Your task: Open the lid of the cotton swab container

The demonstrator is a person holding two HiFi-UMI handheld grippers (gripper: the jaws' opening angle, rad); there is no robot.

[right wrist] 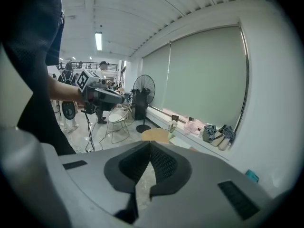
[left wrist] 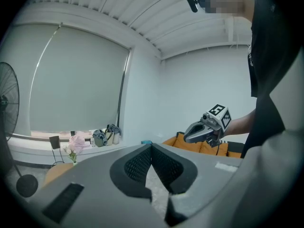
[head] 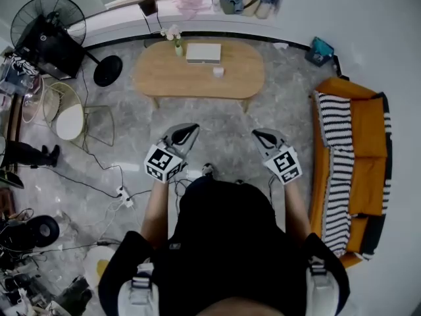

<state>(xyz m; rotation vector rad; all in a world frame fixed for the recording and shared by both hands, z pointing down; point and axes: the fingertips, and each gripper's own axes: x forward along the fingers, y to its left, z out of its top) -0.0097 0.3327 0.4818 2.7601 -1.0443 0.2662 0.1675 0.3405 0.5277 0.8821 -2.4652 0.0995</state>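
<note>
left gripper [head: 192, 129] and right gripper [head: 258, 134] hang over open marble floor [head: 223, 120], each with jaws pressed together on nothing. the small white cotton swab container [head: 218, 72] sits on the oval table [head: 158, 78], inside its edges, well apart from both. a striped sofa [head: 348, 130] bounds the right.

Left gripper [head: 187, 133] and right gripper [head: 262, 137] are held out in front, jaws closed, both empty.

Table [head: 158, 78]: oval, wooden, on grey stone floor [head: 217, 124].
Back edge: small vase of flowers [head: 176, 42].
Beside the vase: flat white box [head: 203, 52].
Near the box: small white container [head: 218, 72].
</note>
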